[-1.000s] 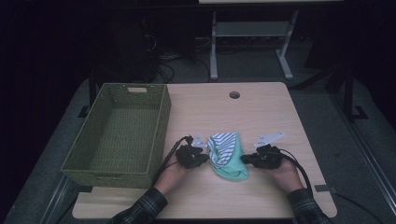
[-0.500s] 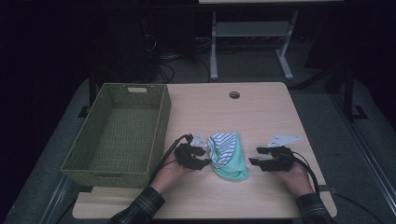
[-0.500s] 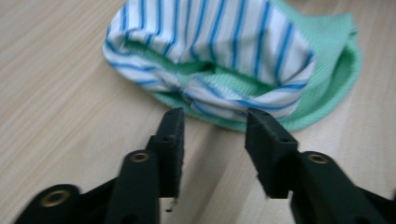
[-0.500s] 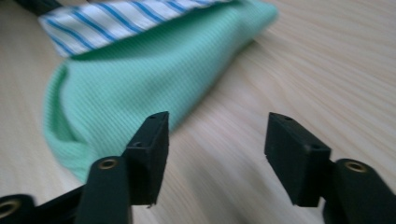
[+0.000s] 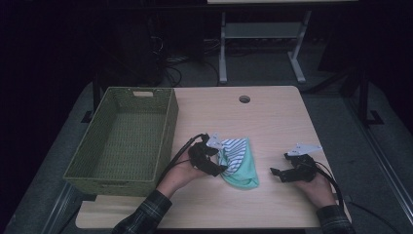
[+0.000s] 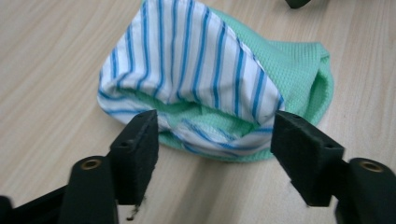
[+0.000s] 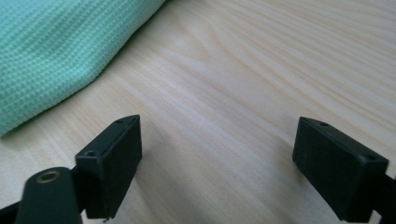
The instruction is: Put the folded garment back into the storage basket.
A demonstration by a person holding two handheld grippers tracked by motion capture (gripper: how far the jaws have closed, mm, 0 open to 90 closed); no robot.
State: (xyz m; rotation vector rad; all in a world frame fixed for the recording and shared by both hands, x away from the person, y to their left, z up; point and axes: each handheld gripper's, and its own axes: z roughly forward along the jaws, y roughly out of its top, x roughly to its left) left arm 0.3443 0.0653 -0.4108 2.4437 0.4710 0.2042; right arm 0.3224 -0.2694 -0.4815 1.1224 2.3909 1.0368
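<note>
My left gripper [image 5: 220, 166] sits at the left edge of the folded cloth [image 5: 238, 163], its fingers [image 6: 135, 154] spread apart and released; they have just been opening, and the cloth's near edge lies between them without either pad pressing on it. The cloth rests on the tabletop [image 5: 272, 122] near the middle of its front half, striped white and blue on top with green waffle weave under and around it. How the layers tuck into one another inside the fold I cannot make out. My right gripper [image 5: 276, 173] hangs well apart from the cloth, off to its right, fingers [image 7: 112, 163] also loose and just opened, with only bare wood between them. In the right gripper view a corner of green fabric is cut off at the upper left. The green woven basket [image 5: 122, 136] stands at the tabletop's left side, its near wall hiding part of its floor. The room behind is too dark to read
</note>
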